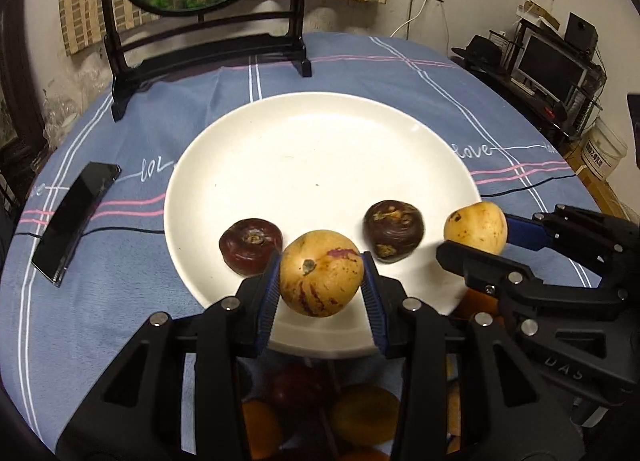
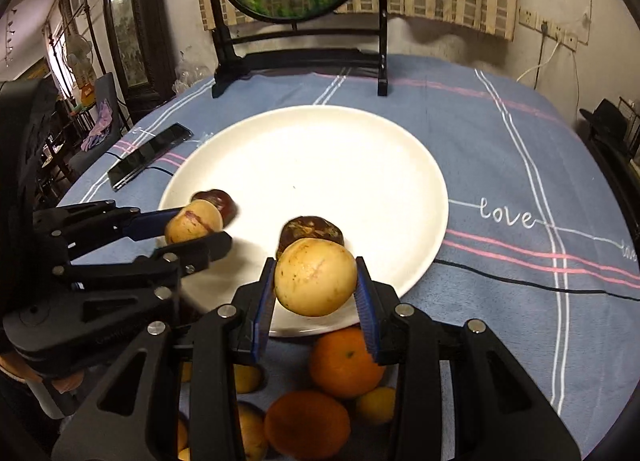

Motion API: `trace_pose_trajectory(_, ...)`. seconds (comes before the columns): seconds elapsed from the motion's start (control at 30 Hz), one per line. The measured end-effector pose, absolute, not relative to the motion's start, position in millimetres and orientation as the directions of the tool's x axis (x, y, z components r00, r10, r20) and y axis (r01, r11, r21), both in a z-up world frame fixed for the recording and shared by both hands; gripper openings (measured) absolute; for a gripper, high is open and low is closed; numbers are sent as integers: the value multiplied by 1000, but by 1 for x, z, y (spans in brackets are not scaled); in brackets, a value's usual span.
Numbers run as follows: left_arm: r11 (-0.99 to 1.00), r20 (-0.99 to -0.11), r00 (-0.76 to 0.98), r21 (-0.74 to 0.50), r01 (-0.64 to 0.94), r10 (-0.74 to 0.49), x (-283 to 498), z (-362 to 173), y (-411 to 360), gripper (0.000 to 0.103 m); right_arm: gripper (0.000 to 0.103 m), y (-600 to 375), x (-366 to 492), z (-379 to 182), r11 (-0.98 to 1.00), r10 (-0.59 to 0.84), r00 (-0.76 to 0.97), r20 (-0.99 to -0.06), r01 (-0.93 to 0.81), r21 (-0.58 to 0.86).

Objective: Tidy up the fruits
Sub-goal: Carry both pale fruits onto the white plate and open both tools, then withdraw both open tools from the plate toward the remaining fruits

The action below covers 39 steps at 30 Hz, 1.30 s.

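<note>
Left gripper point(image 1: 320, 281) clamps a streaked yellow fruit point(image 1: 320, 273); right gripper point(image 2: 316, 285) clamps a plain yellow fruit point(image 2: 315, 276). Both hang over the white plate's point(image 1: 320, 141) near rim beside two dark fruits point(image 1: 394, 229), apparently for sorted placement.

Glossy white plate point(image 1: 320, 141); soft matt cloth tablecloth point(image 1: 400, 73); shiny black phone point(image 1: 76, 217); glossy dark-lacquered stand point(image 1: 208, 49).
</note>
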<state>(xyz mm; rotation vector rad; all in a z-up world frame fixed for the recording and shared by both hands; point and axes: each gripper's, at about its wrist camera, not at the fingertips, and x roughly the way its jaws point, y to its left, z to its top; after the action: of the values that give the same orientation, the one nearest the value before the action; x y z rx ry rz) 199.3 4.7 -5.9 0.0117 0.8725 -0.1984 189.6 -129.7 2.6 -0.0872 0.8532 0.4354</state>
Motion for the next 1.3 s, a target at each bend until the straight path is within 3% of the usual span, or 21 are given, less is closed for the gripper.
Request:
trace_pose_trajectory(0.1,983,-772,614,-82,164,-167,206,-13,9,40,39,-136,197,-4,912,350,566,-747,-388,134)
trace_pose_trajectory(0.17,985,-783,601,-88,149,-161,210,-16,12,42,45,-140,201,-8,915,353,552,-755,-374,154)
trace_pose_trajectory(0.23,987,-778,609,-95,133,-157,209,-15,16,52,61,-144,197,-5,916,359,570,-740,-367,161)
trace_pose_trajectory(0.27,987,-767,623,-97,126,-155,207,-12,17,61,62,-145,195,-2,916,362,581,-729,-367,162)
trace_pose_trajectory(0.3,988,-751,643,-98,117,-151,204,-8,20,67,62,-145,191,3,914,369,599,-711,-372,161)
trace_pose_trajectory(0.6,990,-715,685,-113,89,-143,194,-1,31,75,63,-150,185,9,914,376,621,-688,-371,165)
trace_pose_trajectory(0.87,999,-682,731,-20,29,-35,185,-4,39,76,63,-156,185,2,919,370,608,-702,-351,180)
trace_pose_trajectory(1.03,995,-654,752,-92,29,-82,166,-1,53,76,63,-170,178,-2,915,394,601,-696,-328,235)
trace_pose_trajectory(1.13,992,-587,805,-129,6,-81,135,8,64,78,64,-179,164,-1,914,399,612,-683,-325,242)
trace_pose_trajectory(1.2,996,-578,813,-91,15,-66,121,11,63,88,71,-186,152,0,895,443,605,-662,-343,286)
trace_pose_trajectory(1.3,997,-629,773,-48,64,-80,108,4,58,89,79,-187,130,0,880,472,588,-657,-358,312)
